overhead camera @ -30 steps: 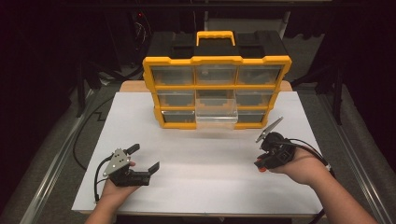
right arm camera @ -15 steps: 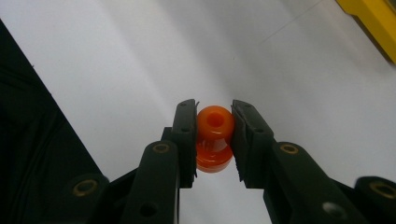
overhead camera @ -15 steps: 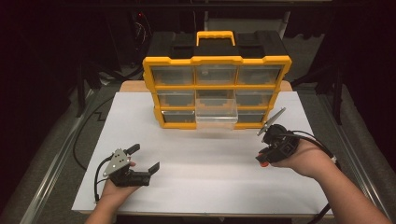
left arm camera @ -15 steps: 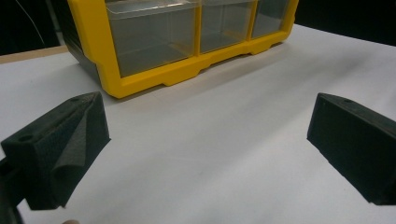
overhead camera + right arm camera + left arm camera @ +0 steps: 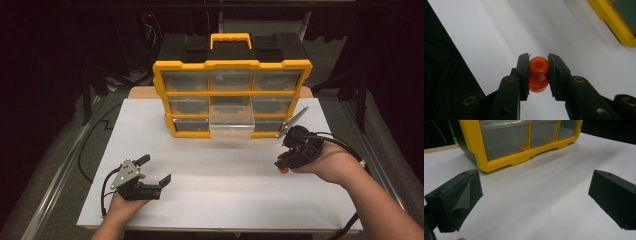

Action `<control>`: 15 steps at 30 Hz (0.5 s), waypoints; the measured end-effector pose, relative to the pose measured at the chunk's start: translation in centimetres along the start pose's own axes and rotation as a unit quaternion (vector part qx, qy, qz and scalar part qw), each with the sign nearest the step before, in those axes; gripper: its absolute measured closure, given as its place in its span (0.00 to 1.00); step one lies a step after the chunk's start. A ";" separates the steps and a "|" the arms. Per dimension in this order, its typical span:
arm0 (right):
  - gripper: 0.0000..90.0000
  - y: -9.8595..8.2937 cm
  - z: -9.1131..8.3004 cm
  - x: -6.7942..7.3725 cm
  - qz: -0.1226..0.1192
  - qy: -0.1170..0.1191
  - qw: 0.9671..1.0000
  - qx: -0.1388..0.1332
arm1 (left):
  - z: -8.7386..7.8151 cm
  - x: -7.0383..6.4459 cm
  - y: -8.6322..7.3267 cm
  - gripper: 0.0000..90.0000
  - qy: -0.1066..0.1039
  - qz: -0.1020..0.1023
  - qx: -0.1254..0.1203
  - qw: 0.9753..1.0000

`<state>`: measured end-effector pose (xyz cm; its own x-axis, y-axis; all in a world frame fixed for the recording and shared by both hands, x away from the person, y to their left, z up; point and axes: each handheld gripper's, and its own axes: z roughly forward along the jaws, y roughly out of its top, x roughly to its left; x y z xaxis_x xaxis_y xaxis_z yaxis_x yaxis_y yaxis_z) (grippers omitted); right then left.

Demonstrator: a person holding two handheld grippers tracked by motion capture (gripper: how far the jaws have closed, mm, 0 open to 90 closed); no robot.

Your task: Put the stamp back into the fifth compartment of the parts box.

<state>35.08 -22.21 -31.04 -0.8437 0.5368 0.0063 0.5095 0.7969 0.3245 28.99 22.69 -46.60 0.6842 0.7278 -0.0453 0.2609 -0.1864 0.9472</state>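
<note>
White tabletop [image 5: 225, 200] under you, yellow drawer organizer [image 5: 232, 97] standing at the back with its bottom middle drawer [image 5: 231, 124] pulled out. Your left tool [image 5: 155, 170] rests low on the near left, jaws spread wide; your right tool [image 5: 538, 72] pinches a small orange knob-shaped piece [image 5: 538, 73] above the sheet, right of the organizer

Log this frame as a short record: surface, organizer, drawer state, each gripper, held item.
surface: white table top
organizer: yellow drawer organizer upright at the far side, black case behind it
drawer state: clear bottom-middle drawer pulled out; the others look closed
left gripper: open, jaws wide apart, low over the table, facing the organizer
right gripper: shut on orange plastic piece, near the organizer's right end
held item: small, rounded, hole in its top, clamped between both jaws
</note>
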 end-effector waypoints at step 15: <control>0.81 1.5 -2.4 -0.1 -0.006 -0.001 1.000 -0.002 | 0.0 0.0 0.0 0.00 -0.003 -0.002 -0.001 1.000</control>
<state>35.54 -21.70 -28.23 -0.8494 0.5277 0.0000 0.4985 0.8024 0.3281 28.96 22.72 -46.60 0.6878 0.7242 -0.0505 0.2621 -0.1828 0.9476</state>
